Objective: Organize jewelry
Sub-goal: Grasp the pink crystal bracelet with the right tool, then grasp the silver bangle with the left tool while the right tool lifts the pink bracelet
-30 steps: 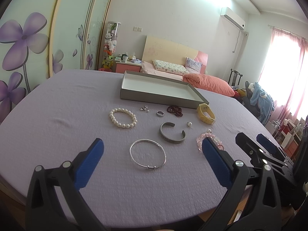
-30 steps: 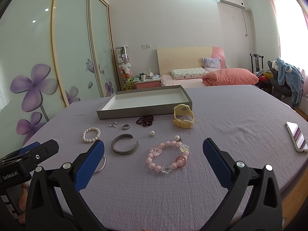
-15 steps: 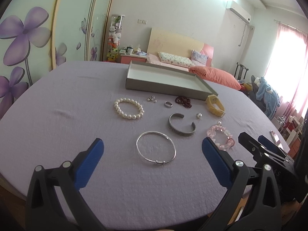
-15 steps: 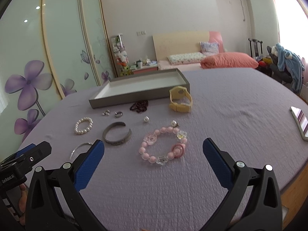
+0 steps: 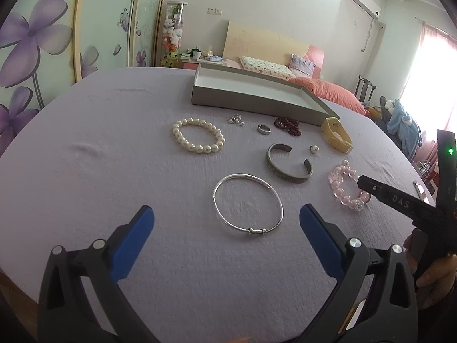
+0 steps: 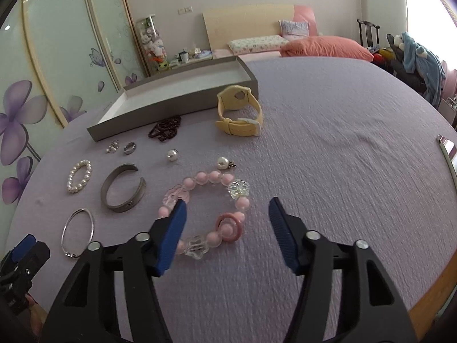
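Two handheld grippers hover over jewelry spread on a lilac tablecloth; nothing is sorted yet.

The grey tray at the far side of the table sits empty. In front of it lie a pearl bracelet, small earrings, a silver ring, dark red beads, a yellow watch, a grey cuff bangle, two loose pearl pieces and a thin silver bangle. The left gripper is spread wide, holding nothing, just short of the silver bangle. The right gripper has just been closing, its jaws half-narrowed over the near part of the pink bead bracelet, not yet pinching it. Every piece probably remains to be moved.
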The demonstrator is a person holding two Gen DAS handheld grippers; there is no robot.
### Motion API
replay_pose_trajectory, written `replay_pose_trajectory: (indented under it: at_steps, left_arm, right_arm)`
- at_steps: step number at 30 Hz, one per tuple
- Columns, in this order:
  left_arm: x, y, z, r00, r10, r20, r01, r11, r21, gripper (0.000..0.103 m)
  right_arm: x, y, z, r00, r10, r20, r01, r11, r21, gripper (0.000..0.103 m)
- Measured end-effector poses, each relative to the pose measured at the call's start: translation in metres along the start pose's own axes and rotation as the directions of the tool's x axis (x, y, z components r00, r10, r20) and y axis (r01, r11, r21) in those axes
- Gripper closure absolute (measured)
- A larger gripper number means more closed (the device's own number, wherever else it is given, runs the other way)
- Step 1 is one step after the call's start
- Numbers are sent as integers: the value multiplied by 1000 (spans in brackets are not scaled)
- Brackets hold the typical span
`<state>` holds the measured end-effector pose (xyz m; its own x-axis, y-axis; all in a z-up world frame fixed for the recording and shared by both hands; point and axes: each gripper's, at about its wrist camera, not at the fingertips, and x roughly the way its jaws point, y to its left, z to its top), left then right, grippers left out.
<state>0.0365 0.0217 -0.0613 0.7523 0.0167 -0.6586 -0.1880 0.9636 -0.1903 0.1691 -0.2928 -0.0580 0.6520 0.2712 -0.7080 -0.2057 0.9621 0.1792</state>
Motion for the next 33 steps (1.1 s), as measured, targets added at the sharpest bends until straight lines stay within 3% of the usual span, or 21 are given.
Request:
replay_pose_trajectory:
  at_steps: [8, 14, 24, 33]
  left_arm:
    - [11, -3, 1, 1000, 0, -31, 1, 1000, 22, 2]
    - [19, -5, 1, 999, 5, -53, -3, 999, 40, 2]
    - [30, -15, 4, 997, 25, -78, -18, 996, 89, 2]
    - [44, -19, 13, 989, 50, -136, -35, 993, 113, 2]
  right_arm:
    - [17, 4, 7, 997, -36, -63, 33, 998, -49, 70]
    - [18, 3, 9, 997, -42, -63, 37, 996, -79, 79]
    - [24, 8, 13, 996, -74, -54, 67, 989, -129, 80]
    - [22, -2, 12, 999, 0, -43, -5, 994, -108, 84]
